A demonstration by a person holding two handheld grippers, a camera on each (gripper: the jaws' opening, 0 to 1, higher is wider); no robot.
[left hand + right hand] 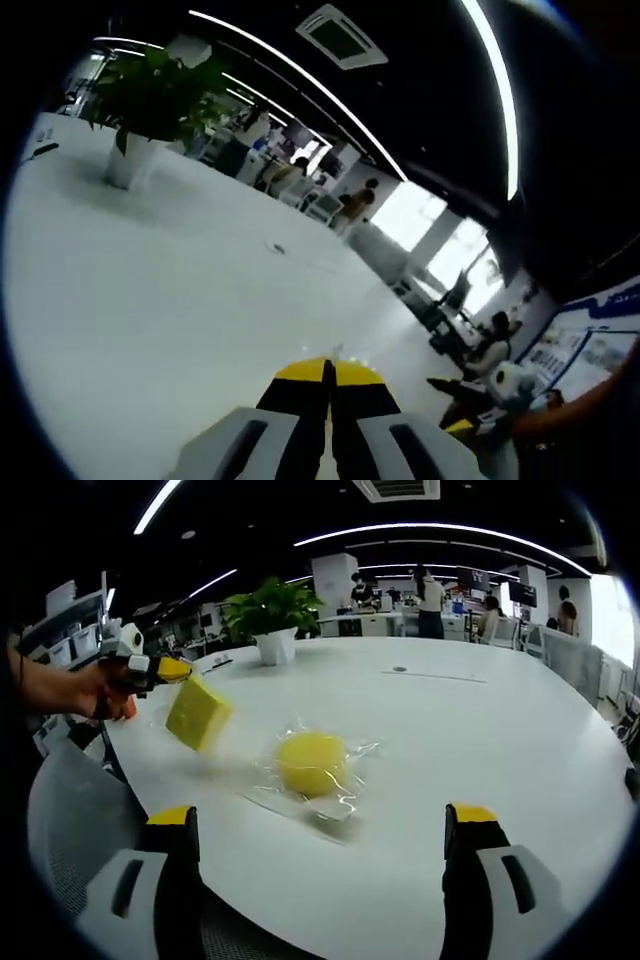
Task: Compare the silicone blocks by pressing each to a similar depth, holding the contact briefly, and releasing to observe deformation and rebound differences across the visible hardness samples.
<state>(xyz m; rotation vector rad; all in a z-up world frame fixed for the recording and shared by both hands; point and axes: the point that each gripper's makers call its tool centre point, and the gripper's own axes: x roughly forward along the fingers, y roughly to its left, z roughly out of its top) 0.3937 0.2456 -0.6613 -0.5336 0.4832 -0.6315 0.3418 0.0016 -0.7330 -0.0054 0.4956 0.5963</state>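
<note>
A round yellow silicone block (312, 763) lies in a crumpled clear wrapper on the white table (470, 730). My right gripper (322, 825) is open, its jaws wide apart on the near side of the block and not touching it. To the left, a hand (85, 695) holds my left gripper (172, 670), and a square yellow block (197, 712) hangs tilted from its tip above the table. In the left gripper view, my left gripper (327, 372) has its yellow tips pressed together; the square block is hidden below them.
A potted plant (270, 615) (150, 95) in a white pot stands far across the table. A grey mesh chair (70, 820) sits by the table's near left edge. People sit and stand at desks (430, 590) behind the table.
</note>
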